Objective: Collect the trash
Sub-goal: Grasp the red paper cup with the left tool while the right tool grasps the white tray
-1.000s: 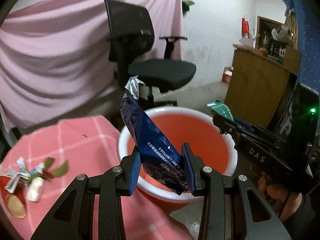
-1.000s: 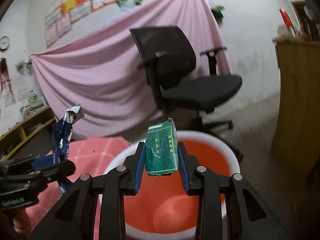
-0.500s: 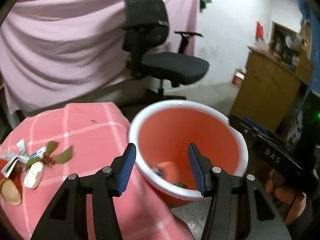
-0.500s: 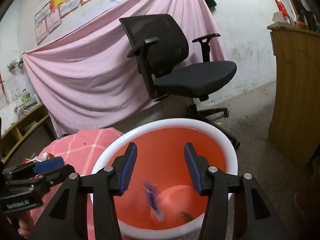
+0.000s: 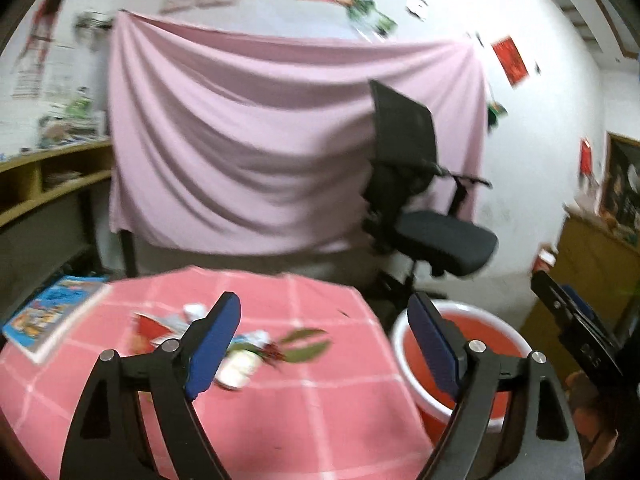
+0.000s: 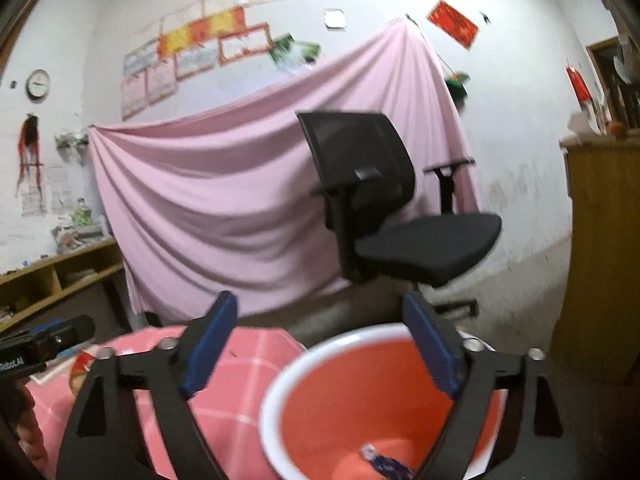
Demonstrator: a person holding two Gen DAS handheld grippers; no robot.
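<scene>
Gaping left gripper point(image 5: 324, 344), right gripper point(image 6: 320, 344) (empty), bucket point(image 6: 276, 396)

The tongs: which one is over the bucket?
The right tongs. Their open jaws hang above the red bucket, while the left tongs point at the trash on the pink table.

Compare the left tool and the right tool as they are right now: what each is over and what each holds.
The left tool points over the pink checked tablecloth, toward the litter pile; the right tool hangs above the red bucket.
The left tool has the remaining trash ahead of it; the right tool has a blue wrapper below it in the bucket.
Shared: both are open and hold nothing, and both have blue pads.
</scene>
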